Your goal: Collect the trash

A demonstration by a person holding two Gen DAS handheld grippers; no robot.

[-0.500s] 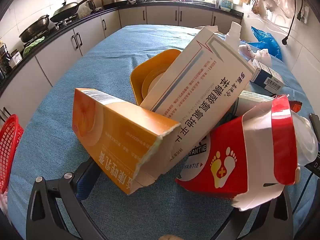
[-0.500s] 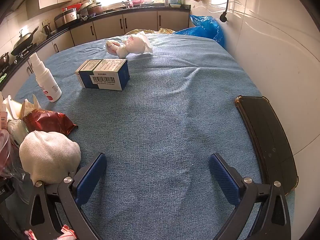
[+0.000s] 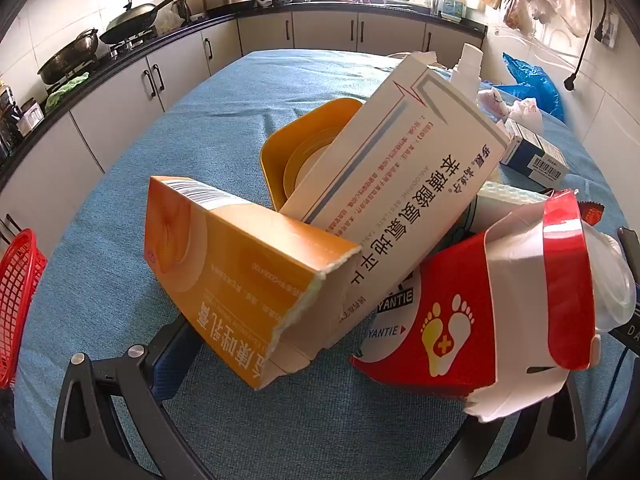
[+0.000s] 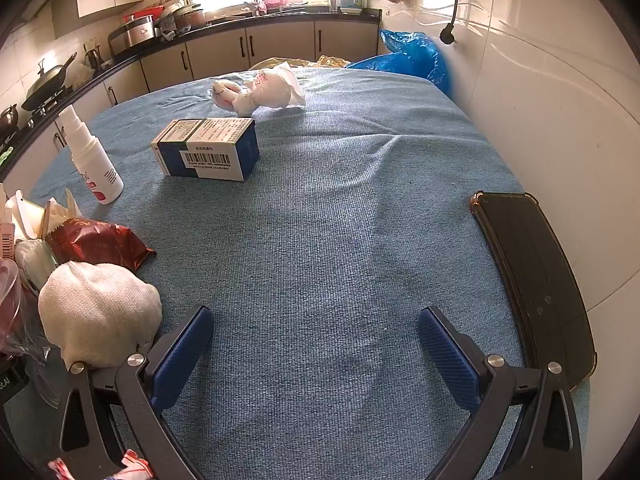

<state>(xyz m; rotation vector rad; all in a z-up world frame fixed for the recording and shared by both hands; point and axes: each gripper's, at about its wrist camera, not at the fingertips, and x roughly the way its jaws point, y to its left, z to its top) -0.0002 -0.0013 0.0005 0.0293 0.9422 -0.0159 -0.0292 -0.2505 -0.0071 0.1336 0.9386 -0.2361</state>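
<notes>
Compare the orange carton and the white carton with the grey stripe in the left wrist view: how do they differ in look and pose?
The orange carton is orange with white lettering; the white carton is white with a grey stripe and dark and red print. The orange carton's near end is torn open with ragged edges; the white carton's near end is hidden behind it. The white carton leans up over the yellow container, while the orange one lies lower in front. Both are long cardboard boxes tilted on the blue tablecloth.

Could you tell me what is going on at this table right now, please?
A person holding two grippers is starting to collect trash from a blue-covered table. Both grippers are open and hold nothing. The left gripper faces a pile: a torn orange carton, a white medicine box and a red-and-white box. The right gripper hovers over bare cloth, beside a white wad.
</notes>
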